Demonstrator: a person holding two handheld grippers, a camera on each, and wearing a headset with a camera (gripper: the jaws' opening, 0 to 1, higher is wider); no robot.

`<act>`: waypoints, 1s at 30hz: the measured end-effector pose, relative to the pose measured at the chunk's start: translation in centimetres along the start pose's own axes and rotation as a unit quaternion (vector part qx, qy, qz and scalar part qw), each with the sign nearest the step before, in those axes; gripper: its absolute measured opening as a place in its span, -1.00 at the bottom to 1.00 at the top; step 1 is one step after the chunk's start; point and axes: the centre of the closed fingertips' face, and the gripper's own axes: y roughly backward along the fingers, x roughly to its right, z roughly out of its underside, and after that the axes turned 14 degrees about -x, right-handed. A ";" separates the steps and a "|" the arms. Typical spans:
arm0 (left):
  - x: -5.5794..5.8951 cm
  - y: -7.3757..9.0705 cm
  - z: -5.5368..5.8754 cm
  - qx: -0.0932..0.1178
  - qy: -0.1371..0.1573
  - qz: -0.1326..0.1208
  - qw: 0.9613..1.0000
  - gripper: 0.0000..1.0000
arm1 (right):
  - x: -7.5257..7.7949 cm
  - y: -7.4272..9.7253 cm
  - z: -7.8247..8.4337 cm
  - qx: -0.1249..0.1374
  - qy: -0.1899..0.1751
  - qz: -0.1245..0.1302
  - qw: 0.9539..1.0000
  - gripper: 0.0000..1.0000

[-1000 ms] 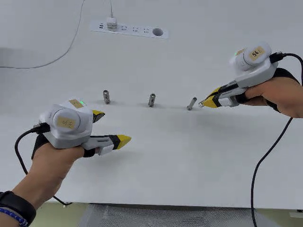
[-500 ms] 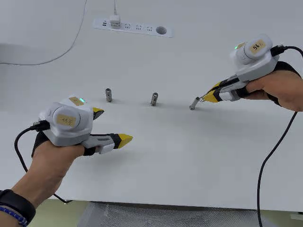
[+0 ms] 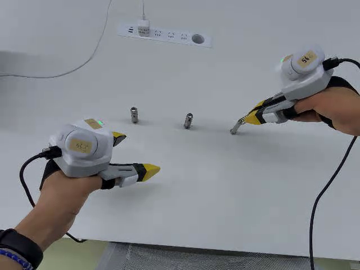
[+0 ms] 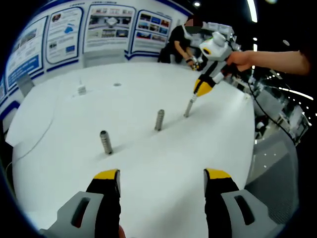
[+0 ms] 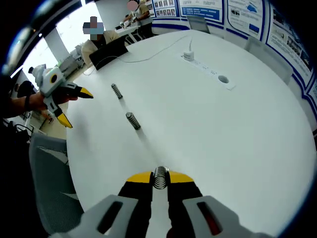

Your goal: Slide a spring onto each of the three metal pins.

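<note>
- Mid-frame in the head view, the left pin (image 3: pixel 134 116) and the middle pin (image 3: pixel 188 121) stand upright, each ringed by a fitted spring (image 3: pixel 134 112).
- Right of centre, the third pin (image 3: pixel 235 129) leans, its top meeting the loose spring (image 3: pixel 242 121).
- Upper right, your right gripper (image 3: pixel 251 119) angles down-left, jaws pinched on that loose spring.
- Lower left, your left gripper (image 3: pixel 135 153) hovers over the white table (image 3: pixel 225 185), jaws spread wide and holding nothing.
</note>
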 end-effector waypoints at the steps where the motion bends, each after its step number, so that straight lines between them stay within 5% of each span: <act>1: 0.0 0.0 0.0 0.000 0.001 0.001 1.000 0.39 | 0.0 0.0 0.0 0.000 0.001 0.001 1.000 -0.76; 30: 0.1 -0.3 0.8 -0.006 0.004 0.007 1.000 0.41 | -0.4 -1.4 -0.9 -0.008 0.008 0.007 1.000 -0.75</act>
